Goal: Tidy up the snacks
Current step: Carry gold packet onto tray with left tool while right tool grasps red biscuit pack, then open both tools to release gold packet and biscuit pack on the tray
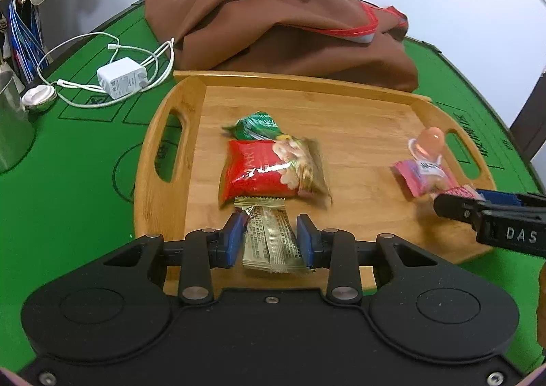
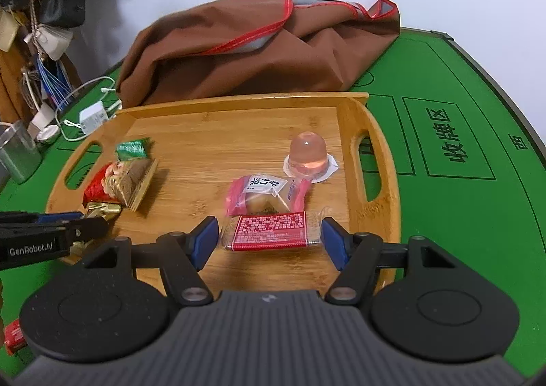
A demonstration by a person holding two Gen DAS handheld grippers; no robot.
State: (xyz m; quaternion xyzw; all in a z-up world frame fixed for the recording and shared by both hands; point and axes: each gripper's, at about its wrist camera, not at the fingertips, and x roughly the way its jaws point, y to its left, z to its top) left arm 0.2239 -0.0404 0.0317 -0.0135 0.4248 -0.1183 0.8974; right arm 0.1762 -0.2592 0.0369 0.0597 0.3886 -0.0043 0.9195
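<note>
A wooden tray (image 1: 341, 102) (image 2: 239, 119) lies on the green table. On its left lie a green packet (image 1: 257, 125) (image 2: 132, 148), a red nut bag (image 1: 269, 169) (image 2: 117, 183) and a gold wrapper (image 1: 269, 239) (image 2: 102, 208). On its right lie a pink jelly cup (image 2: 308, 155) (image 1: 430, 143), a pink pastry packet (image 2: 264, 193) (image 1: 425, 176) and a red-labelled clear packet (image 2: 273, 230). My left gripper (image 1: 269, 237) is open, its pads on either side of the gold wrapper. My right gripper (image 2: 269, 237) is open, its pads on either side of the red-labelled packet.
A brown cloth bag (image 1: 279, 24) (image 2: 259, 48) lies behind the tray. A white charger with its cable (image 1: 121, 77) (image 2: 91, 118), a round tin (image 1: 38, 97) and a metal cup (image 1: 10, 126) are at the left. A small red packet (image 2: 13, 334) lies at the table's near edge.
</note>
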